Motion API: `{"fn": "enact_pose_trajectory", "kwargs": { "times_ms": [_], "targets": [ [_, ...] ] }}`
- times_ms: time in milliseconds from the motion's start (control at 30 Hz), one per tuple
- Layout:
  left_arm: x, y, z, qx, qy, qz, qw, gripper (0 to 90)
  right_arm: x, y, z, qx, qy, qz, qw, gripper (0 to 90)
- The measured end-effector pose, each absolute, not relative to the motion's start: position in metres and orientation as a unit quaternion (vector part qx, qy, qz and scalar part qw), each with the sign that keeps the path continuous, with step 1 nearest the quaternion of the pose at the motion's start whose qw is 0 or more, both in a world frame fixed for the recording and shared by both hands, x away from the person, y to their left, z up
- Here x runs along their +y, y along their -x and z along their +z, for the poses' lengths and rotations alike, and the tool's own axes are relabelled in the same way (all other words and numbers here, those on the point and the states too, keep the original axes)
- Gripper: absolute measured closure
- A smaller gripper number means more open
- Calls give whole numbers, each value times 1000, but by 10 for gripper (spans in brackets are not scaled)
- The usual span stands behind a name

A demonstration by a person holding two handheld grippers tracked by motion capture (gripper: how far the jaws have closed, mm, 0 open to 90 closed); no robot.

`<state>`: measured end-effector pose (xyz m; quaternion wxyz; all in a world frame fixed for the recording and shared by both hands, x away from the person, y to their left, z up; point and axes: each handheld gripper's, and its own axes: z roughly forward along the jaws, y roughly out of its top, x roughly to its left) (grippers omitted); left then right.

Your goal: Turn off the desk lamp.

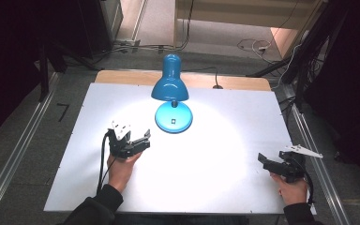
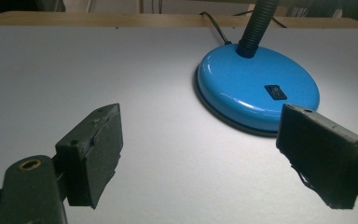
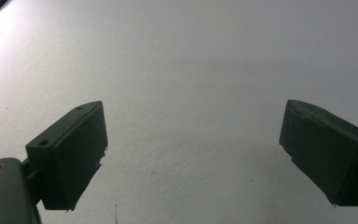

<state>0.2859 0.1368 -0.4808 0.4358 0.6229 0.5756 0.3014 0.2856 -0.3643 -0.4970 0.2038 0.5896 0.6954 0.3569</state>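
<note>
A blue desk lamp (image 1: 170, 83) stands lit at the back middle of the white table (image 1: 225, 154), its round base (image 1: 174, 116) bearing a small black switch (image 2: 275, 91). My left gripper (image 1: 138, 140) is held low over the table, a little to the left and in front of the base, jaws open with nothing between them. In the left gripper view the base (image 2: 256, 88) lies ahead and to the right of my open left gripper (image 2: 214, 154). My right gripper (image 1: 268, 161) rests near the table's right front edge, open and empty; beneath my right gripper (image 3: 193, 156) is bare white table.
The lamp's cable (image 2: 214, 25) runs off the back of the table over a wooden strip (image 1: 122, 76). Metal rails (image 1: 18, 150) flank the table on both sides. Cables lie on the floor (image 1: 258, 46) beyond.
</note>
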Motion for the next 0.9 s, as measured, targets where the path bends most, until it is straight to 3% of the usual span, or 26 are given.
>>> {"fn": "enact_pose_trajectory", "kwargs": {
  "times_ms": [900],
  "targets": [
    [101, -311, -480, 562, -640, 290, 437, 256, -364, -286, -497, 695, -590, 357, 204, 64]
  ]
}}
